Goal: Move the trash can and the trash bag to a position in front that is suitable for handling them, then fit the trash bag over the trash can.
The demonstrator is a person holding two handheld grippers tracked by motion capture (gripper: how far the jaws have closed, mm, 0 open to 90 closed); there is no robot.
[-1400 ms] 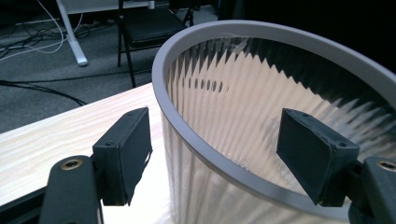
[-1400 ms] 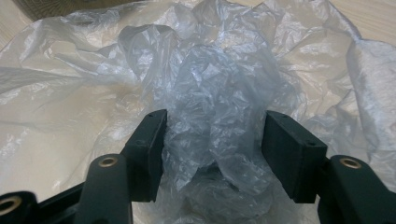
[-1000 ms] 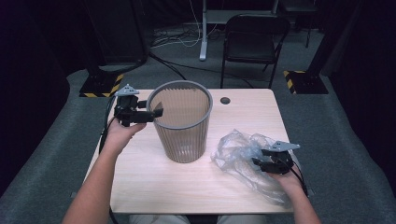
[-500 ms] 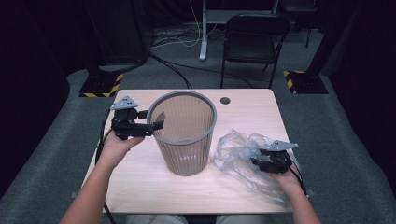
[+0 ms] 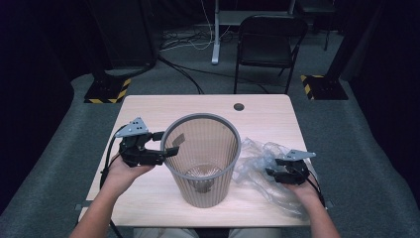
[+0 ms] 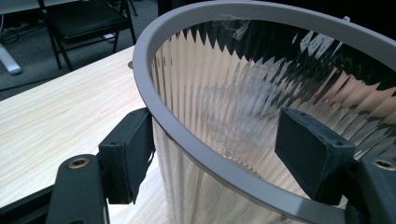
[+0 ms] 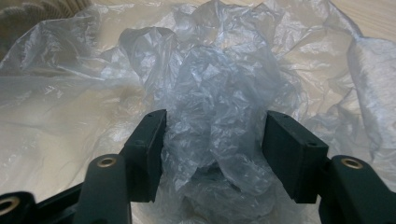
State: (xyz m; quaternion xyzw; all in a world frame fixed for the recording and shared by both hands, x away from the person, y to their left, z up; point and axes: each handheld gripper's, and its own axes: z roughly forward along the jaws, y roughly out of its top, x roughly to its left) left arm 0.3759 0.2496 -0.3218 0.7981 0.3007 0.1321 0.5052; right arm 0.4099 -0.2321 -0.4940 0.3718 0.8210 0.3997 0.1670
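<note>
The bin (image 5: 202, 163), a grey mesh one with a solid rim, stands upright near the middle of the table (image 5: 148, 111), a little toward the person's side. The left gripper (image 5: 166, 144) is at the bin's left, level with its top, and its jaws straddle the rim: one pad outside the wall, the other inside. In the left gripper view the outer pad lies against the bin (image 6: 243, 107) just under the rim, while the inner pad stands off the wall, so the jaws are apart, not clamped. Right of the bin, touching its foot, lies a crumpled clear bag (image 5: 257, 163) (thin plastic). The right gripper (image 5: 271, 173) is at the bag's far side from the bin; its spread jaws have a bunched fold of the bag (image 7: 215, 116) between them, pads not pressing
</note>
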